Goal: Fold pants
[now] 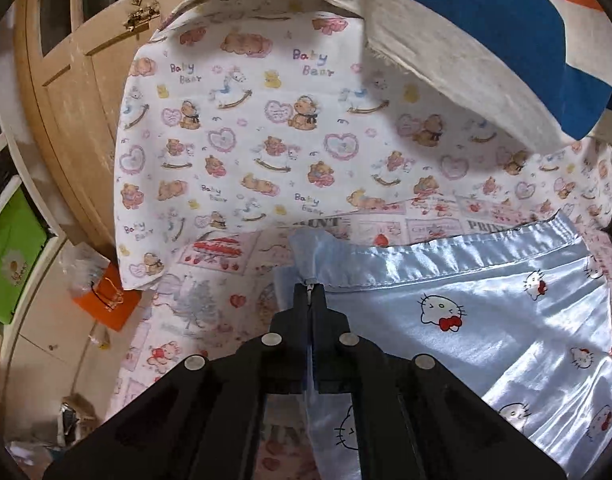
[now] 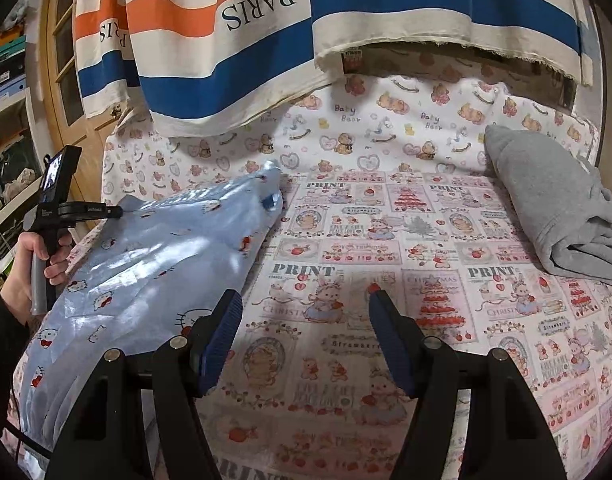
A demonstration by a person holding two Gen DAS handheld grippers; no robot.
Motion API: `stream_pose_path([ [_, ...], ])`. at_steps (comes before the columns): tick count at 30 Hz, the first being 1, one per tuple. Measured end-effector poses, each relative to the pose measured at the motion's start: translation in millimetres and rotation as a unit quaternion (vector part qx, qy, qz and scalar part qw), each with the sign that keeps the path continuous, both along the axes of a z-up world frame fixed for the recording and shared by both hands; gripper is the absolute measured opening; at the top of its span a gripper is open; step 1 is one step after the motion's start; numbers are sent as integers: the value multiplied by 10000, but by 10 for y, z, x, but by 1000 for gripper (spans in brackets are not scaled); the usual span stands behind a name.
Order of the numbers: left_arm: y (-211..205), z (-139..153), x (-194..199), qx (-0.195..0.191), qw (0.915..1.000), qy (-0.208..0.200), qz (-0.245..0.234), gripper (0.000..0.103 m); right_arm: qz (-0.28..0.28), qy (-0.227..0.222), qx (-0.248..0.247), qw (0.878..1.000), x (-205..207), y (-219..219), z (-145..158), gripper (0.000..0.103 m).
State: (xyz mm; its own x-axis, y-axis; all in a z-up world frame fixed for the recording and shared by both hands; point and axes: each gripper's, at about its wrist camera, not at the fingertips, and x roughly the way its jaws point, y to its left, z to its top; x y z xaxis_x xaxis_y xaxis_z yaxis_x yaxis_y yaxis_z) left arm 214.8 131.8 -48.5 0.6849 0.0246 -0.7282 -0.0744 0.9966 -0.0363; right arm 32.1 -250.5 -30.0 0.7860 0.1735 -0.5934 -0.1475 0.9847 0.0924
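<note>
Left wrist view shows the left tool (image 1: 310,286) pinched tight on the waistband corner of the pale blue satin pants (image 1: 465,320), which spread toward four o'clock over the printed bedsheet (image 1: 210,304), while the right tool (image 2: 304,306) hangs wide and empty over the sheet, pants at its nine o'clock.

**Bed under printed sheets**

A pink patchwork sheet (image 2: 405,248) is covering the bed, with a teddy-bear sheet (image 1: 242,132) lying over its far end. Light-blue satin pants (image 2: 146,264) are lying on the left side, and a crumpled grey garment (image 2: 557,208) is resting at the far right
</note>
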Motion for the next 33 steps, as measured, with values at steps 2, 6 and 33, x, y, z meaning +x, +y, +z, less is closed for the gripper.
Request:
stream_pose_path([
  [2, 13, -26, 12, 21, 10000, 68, 29, 1, 3, 11, -21, 10000, -3, 10, -5, 67],
  [6, 60, -68, 27, 77, 9997, 172, 153, 2, -7, 2, -13, 10000, 1, 18, -6, 67],
  [33, -637, 527, -3169, -172, 9598, -2801, 4, 42, 1027, -1375, 595, 9834, -1531, 81, 410, 45],
])
